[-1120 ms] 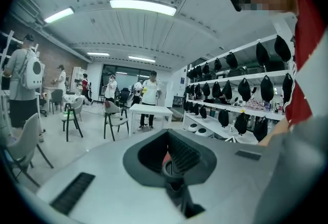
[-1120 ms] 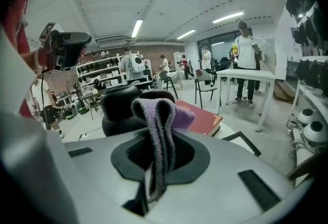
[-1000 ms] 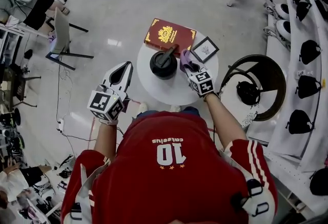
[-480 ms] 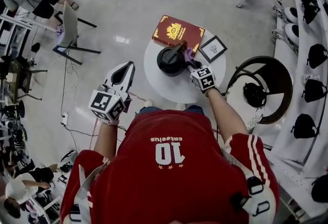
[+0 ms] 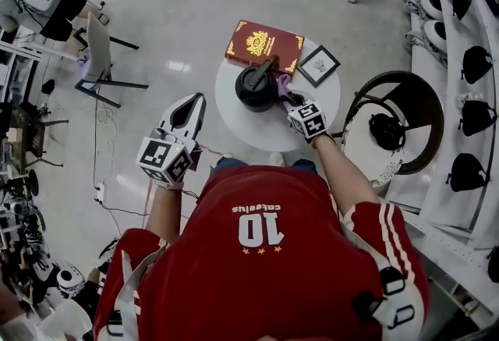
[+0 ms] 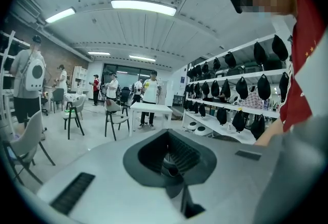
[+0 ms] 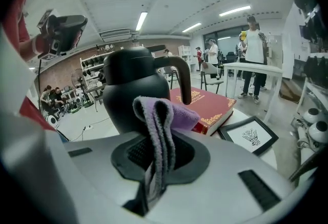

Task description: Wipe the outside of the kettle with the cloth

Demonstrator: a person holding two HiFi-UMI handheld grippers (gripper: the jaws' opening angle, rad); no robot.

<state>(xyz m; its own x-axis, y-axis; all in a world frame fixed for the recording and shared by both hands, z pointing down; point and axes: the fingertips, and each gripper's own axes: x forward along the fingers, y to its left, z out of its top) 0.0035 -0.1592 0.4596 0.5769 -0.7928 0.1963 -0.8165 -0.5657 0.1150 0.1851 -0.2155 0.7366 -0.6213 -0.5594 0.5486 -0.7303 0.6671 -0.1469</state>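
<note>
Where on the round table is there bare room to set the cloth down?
The widest bare patch is the near arc of the table, between the kettle and you, left of the right tool. A narrower strip lies on the near side of the framed picture, at the right rim. The far half is crowded: book, kettle and picture sit close together.
</note>
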